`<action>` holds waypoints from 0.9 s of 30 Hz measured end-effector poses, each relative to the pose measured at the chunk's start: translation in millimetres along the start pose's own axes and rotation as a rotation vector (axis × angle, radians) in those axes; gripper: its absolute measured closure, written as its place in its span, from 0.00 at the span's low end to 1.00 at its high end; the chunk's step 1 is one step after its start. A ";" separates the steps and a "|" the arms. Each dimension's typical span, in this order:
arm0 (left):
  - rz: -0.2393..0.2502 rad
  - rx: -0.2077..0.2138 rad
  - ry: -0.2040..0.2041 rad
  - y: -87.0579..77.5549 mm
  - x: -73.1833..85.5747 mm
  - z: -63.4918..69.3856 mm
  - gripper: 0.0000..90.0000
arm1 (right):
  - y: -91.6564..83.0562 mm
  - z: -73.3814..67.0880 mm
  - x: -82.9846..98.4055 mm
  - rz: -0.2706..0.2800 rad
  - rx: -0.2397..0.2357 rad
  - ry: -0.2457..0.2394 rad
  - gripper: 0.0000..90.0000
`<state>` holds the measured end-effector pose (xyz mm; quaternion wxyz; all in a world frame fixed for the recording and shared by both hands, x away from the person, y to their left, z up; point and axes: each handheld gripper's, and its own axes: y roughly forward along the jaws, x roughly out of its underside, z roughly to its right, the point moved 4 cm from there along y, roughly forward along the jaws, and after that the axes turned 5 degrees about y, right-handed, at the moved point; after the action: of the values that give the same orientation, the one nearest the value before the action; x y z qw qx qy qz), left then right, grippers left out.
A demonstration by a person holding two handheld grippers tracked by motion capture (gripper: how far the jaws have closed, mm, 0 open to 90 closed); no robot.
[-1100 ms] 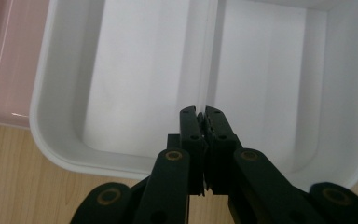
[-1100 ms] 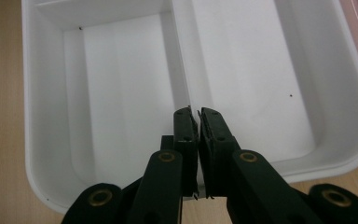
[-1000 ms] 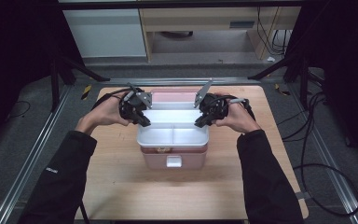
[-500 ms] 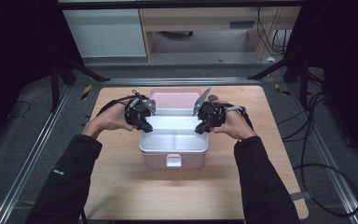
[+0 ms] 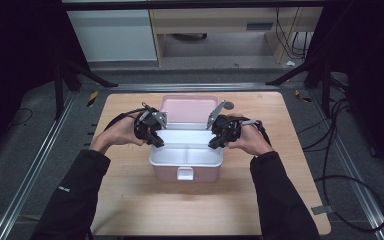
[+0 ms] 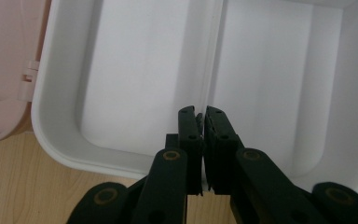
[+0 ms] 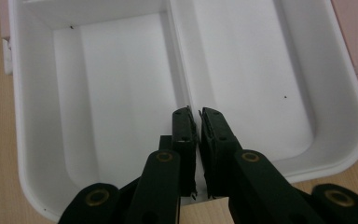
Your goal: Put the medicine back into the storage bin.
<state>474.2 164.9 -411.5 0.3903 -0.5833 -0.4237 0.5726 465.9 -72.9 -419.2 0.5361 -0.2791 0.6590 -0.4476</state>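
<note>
A white two-compartment tray sits in a pink box at the middle of the wooden desk. Both hands have come down since the earlier frames. The left claw and the right claw each pinch the tray's side rim. Behind, the pink lid lies open. Bare desk surrounds the box.

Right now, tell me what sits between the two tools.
In the high view, the white divided tray spans the gap between the left tool and the right tool, each shut on one end of its divider wall, above the pink box.
</note>
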 end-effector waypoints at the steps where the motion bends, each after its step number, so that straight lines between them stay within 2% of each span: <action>1: 0.004 -0.002 -0.006 0.3 -0.2 0.4 0.96 | 0.4 -0.3 0.3 0.003 0.004 -0.002 0.94; 5: 0.001 -0.011 -0.018 0.2 -0.4 0.8 0.95 | 1.2 -1.6 -0.8 0.000 0.028 -0.003 0.93; 7: 0.009 -0.025 -0.031 -0.4 -0.2 1.1 0.94 | 0.7 -2.4 -0.8 -0.001 0.038 0.016 0.91; 12: 0.073 -0.101 -0.063 -12.3 1.6 2.3 0.81 | -8.2 -5.4 -2.4 0.080 0.054 0.072 0.77; 14: 0.107 -0.133 -0.086 -20.8 2.4 2.0 0.77 | -14.6 -4.9 -3.0 0.121 0.070 0.092 0.75; 17: 0.154 -0.179 -0.129 -30.6 5.3 -0.2 0.71 | -24.8 -3.8 -1.5 0.158 0.105 0.140 0.69; 18: 0.176 -0.191 -0.159 -33.0 7.0 -1.1 0.70 | -27.0 -2.8 -0.8 0.168 0.115 0.148 0.66; 19: 0.185 -0.205 -0.181 -34.7 8.6 -2.6 0.68 | -30.2 -1.7 0.7 0.187 0.129 0.176 0.64; 22: 0.210 -0.241 -0.239 -37.0 12.8 -6.5 0.62 | -38.0 1.2 6.0 0.222 0.172 0.232 0.62; 25: 0.263 -0.270 -0.299 -39.5 17.1 -9.3 0.59 | -44.8 3.5 12.2 0.248 0.210 0.292 0.55; 27: 0.279 -0.292 -0.329 -40.1 20.8 -10.4 0.57 | -49.0 5.5 15.5 0.265 0.244 0.310 0.54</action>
<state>482.4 198.3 -380.3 0.1451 -0.5852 -0.4750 0.6410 461.5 -109.4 -382.8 0.5122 -0.0513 0.7053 -0.4873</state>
